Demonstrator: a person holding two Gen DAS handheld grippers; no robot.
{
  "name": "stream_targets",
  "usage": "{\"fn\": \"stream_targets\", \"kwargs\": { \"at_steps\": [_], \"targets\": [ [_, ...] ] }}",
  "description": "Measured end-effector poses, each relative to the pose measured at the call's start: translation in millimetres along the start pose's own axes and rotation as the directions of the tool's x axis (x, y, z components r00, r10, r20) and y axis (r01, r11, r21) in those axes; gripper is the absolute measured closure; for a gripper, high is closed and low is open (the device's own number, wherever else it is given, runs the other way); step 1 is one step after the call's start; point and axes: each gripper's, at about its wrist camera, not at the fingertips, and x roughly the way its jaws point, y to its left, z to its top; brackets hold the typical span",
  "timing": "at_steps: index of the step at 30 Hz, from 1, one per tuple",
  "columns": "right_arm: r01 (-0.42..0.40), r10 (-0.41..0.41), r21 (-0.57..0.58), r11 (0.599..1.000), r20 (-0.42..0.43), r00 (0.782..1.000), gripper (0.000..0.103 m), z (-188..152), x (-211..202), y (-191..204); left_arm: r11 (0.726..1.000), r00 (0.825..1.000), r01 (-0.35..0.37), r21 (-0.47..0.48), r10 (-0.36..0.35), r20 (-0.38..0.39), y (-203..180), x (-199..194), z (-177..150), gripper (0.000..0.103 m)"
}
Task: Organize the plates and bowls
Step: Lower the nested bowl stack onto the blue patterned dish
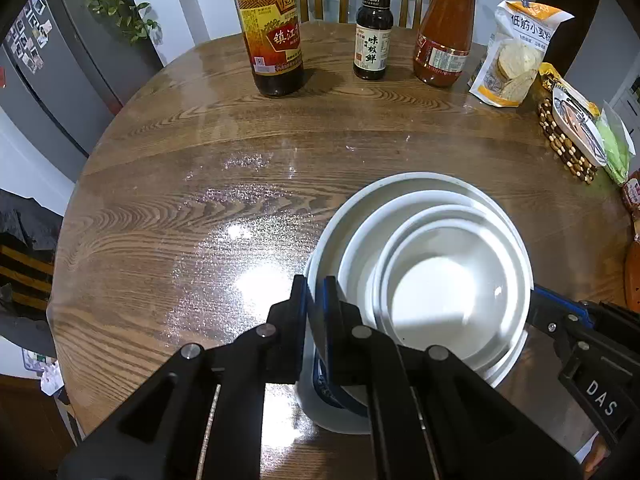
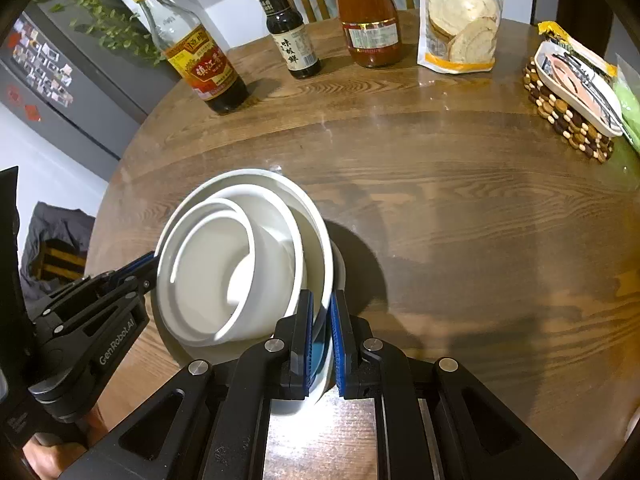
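From my left tongs' camera, a nested stack of white bowls point(image 1: 432, 272) sits on the round wooden table point(image 1: 200, 200), near its front edge. My left tongs point(image 1: 315, 300) are clamped on the stack's left rim. My right tongs' black arm enters at the far right, meeting the opposite rim. Three sauce bottles point(image 1: 370, 40) and a flour bag point(image 1: 516, 52) stand along the table's far side.

From my right tongs' camera, the same stack point(image 2: 224, 264) lies left of centre. My right tongs point(image 2: 322, 320) are clamped on the stack's right rim, blue pads pressing it. My left tongs point(image 2: 150, 264) grip the far rim.
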Motion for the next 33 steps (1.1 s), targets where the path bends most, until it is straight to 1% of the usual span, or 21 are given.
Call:
{"fn": "stream_targets", "kwargs": {
  "at_steps": [23,33],
  "targets": [
    [0.036,-0.036,-0.012,0.999,-0.009,0.999,0.091,1.8,-0.2,2.8,1.0,1.0,-0.009,0.013,0.009,-0.01,-0.1,1.2,0.3,0.098],
    [0.036,-0.036,-0.01,0.999,-0.011,0.999,0.091,2.0,0.0,2.4,1.0,1.0,-0.015,0.012,0.015,-0.013,0.1,1.6,1.1,0.097]
  ]
}}
